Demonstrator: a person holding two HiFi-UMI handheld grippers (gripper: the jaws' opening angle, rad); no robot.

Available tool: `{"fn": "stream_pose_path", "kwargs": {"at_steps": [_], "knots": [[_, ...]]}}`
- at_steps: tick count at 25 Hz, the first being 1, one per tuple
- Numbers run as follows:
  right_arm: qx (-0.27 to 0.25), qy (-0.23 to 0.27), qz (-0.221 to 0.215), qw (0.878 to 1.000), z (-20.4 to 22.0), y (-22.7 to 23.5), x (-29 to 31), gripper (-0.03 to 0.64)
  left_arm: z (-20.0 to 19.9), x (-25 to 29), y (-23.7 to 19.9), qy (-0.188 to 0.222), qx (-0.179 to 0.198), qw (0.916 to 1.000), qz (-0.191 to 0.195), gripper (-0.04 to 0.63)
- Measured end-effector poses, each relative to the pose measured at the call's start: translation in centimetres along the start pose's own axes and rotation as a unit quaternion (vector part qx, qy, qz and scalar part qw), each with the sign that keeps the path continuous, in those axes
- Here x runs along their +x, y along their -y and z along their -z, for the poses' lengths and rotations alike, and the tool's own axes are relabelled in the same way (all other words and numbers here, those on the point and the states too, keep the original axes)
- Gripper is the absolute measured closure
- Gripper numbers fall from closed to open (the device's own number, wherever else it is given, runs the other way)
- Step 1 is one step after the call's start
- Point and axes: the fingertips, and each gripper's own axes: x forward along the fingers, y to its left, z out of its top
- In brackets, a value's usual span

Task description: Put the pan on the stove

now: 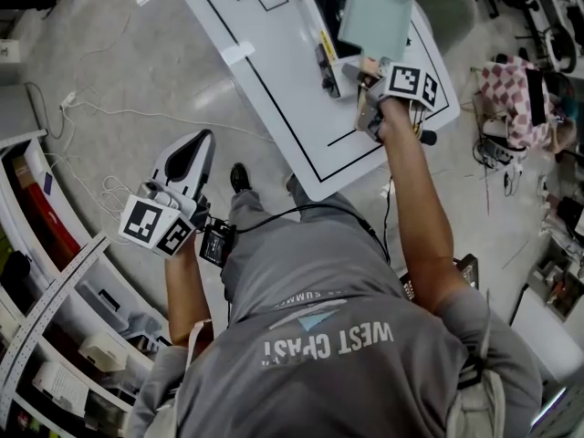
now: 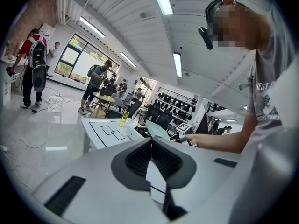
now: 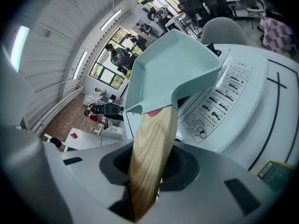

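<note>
head view: the right gripper (image 1: 367, 78) is clenched on the light wooden handle (image 1: 368, 66) of a pale green square metal pan (image 1: 376, 15). the pan hangs tilted over the black-topped white stove (image 1: 324, 16), which sits at the far side of the white table with black outlines (image 1: 265, 89). from here i cannot tell whether the pan's base touches the stove. the left gripper (image 1: 201, 144) is at the person's side, over the floor and well apart from the table.

left gripper view: the left gripper (image 2: 151, 143) has its jaws pressed together with nothing between them. the pan (image 2: 158, 129) shows small and far off above the table (image 2: 100, 127).

right gripper view: the handle (image 3: 152, 143) runs down between the jaws of the right gripper (image 3: 150, 171), which grasp it. the pan (image 3: 173, 64) tips up so that its underside faces the camera. the stove (image 3: 219, 101), with its printed panel, lies just beyond.

the placing step looks to be in hand: the pan is over the stove but not set down flat. the next move likely calls for levelling the pan, lowering it onto the black cooking surface, then letting go of the handle.
</note>
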Motion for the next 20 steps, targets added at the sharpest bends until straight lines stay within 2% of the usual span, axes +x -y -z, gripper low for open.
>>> {"fn": "stream_pose_path", "kwargs": {"at_steps": [9,20], "knots": [[0.012,-0.003,-0.002,1.0,0.0,-0.4,-0.1,0.505,-0.5,-0.2,0.2,0.005,0.002,1.0,0.006,0.595],[0.047,0.009,-0.024,0.999,-1.1,-1.2,0.4,0.501,-0.7,-1.3,-0.3,0.013,-0.001,0.9999,0.002,0.595]]}}
